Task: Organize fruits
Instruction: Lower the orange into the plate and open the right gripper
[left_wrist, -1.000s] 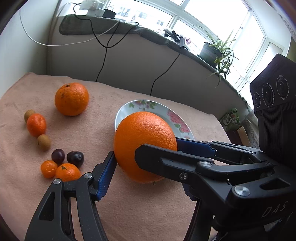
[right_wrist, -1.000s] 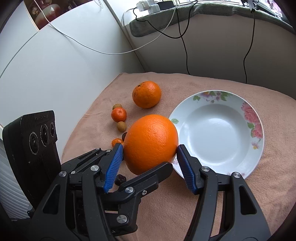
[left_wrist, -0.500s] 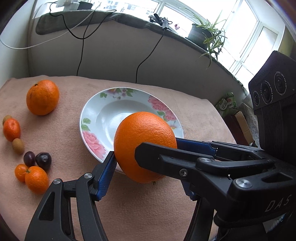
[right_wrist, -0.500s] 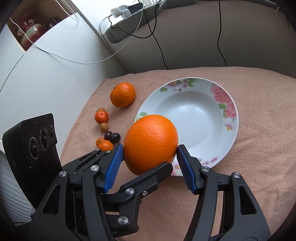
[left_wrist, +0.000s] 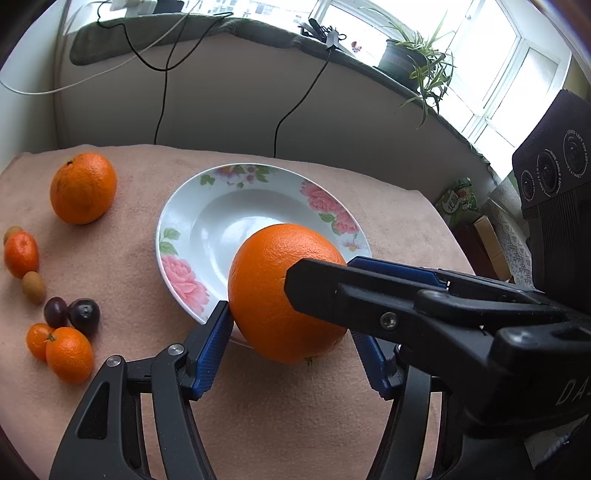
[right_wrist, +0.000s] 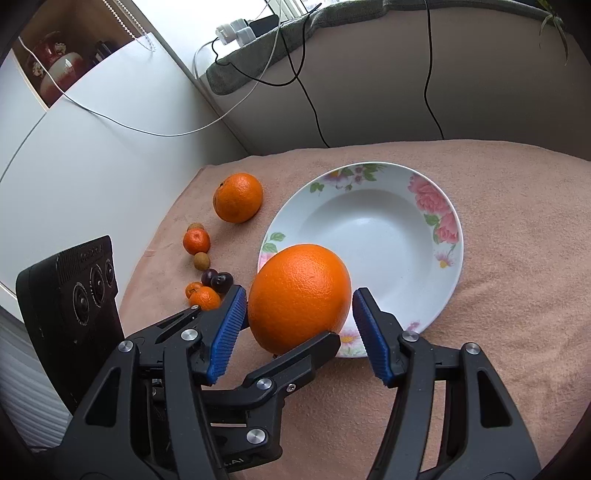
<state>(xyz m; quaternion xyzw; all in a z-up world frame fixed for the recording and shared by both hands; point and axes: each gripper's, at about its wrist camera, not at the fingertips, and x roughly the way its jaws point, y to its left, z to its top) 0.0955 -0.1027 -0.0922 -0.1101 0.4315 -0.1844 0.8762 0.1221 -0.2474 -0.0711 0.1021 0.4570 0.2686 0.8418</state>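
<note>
The large orange (left_wrist: 286, 291) hangs in the air over the near rim of the flowered plate (left_wrist: 173, 236), caught between both grippers at once. The left gripper (left_wrist: 291, 332) has its blue pads (left_wrist: 212, 350) pressed against the fruit's two sides, and the right gripper (right_wrist: 297, 328) closes on the same orange (right_wrist: 299, 297) from a crossing angle, one pad (right_wrist: 227, 332) against the peel; its other pad seems to touch, though a sliver of gap cannot be ruled out.

By its look the orange is firm and fairly heavy for its size, with a dimpled, slightly waxy peel that ribbed pads should bite well. Being round, it could roll out of a hold set above or below its widest band, so the middle girth, where the pads sit, is probably the right place. It likely bears a moderate squeeze without bruising. The plate, which appears to be glazed ceramic, is the fragile thing here: I judge the fruit should be set down into the dished centre rather than dropped.

The plate sits on a pinkish cloth (left_wrist: 295, 424) spread over the table, toward the far edge. Off to the plate's left lie a second big orange (left_wrist: 83, 188), small mandarins (left_wrist: 68, 354), two dark plums (left_wrist: 74, 314) and little brown fruits (left_wrist: 34, 287), all apart from the plate.
</note>
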